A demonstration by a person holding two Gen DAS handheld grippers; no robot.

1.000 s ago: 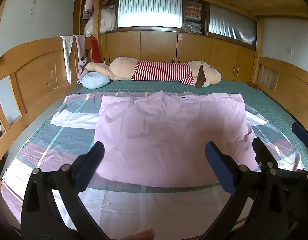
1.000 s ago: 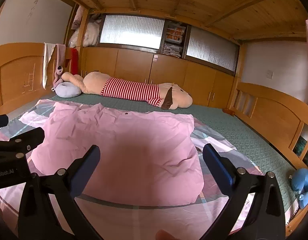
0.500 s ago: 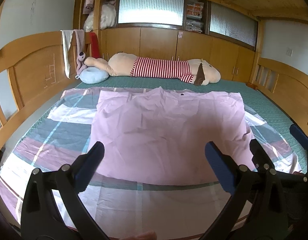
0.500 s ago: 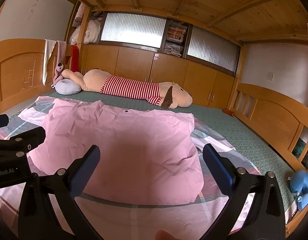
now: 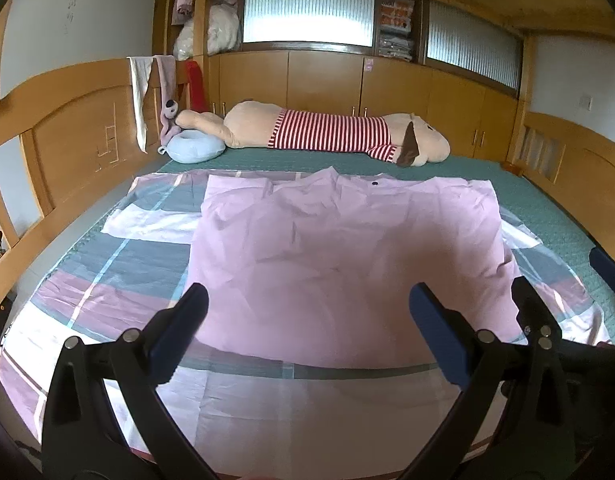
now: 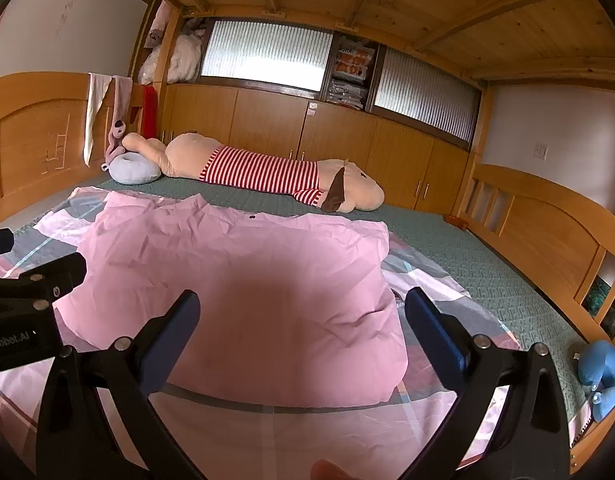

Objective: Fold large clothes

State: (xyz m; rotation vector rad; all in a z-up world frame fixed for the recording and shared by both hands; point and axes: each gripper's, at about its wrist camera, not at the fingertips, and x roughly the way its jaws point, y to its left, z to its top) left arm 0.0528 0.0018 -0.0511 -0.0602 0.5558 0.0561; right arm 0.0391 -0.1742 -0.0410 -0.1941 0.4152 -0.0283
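A large pink garment (image 5: 339,256) lies spread flat on a checked sheet (image 5: 107,304) on the bed; it also shows in the right wrist view (image 6: 251,292). Its near hem runs just beyond the fingertips of both grippers. My left gripper (image 5: 307,320) is open and empty, held above the near hem. My right gripper (image 6: 303,324) is open and empty, above the garment's near right part. The right gripper's fingers (image 5: 531,300) show at the right edge of the left wrist view. The left gripper's fingers (image 6: 47,276) show at the left edge of the right wrist view.
A long plush toy in a red striped shirt (image 5: 331,134) lies across the far side of the bed beside a pale blue cushion (image 5: 193,148). Wooden bed rails (image 5: 67,128) stand on both sides. A blue plush (image 6: 601,368) sits at the right edge.
Both views have tilted slightly, so the bed and garment sit a little lower and nearer in frame. Both grippers stay open and empty.
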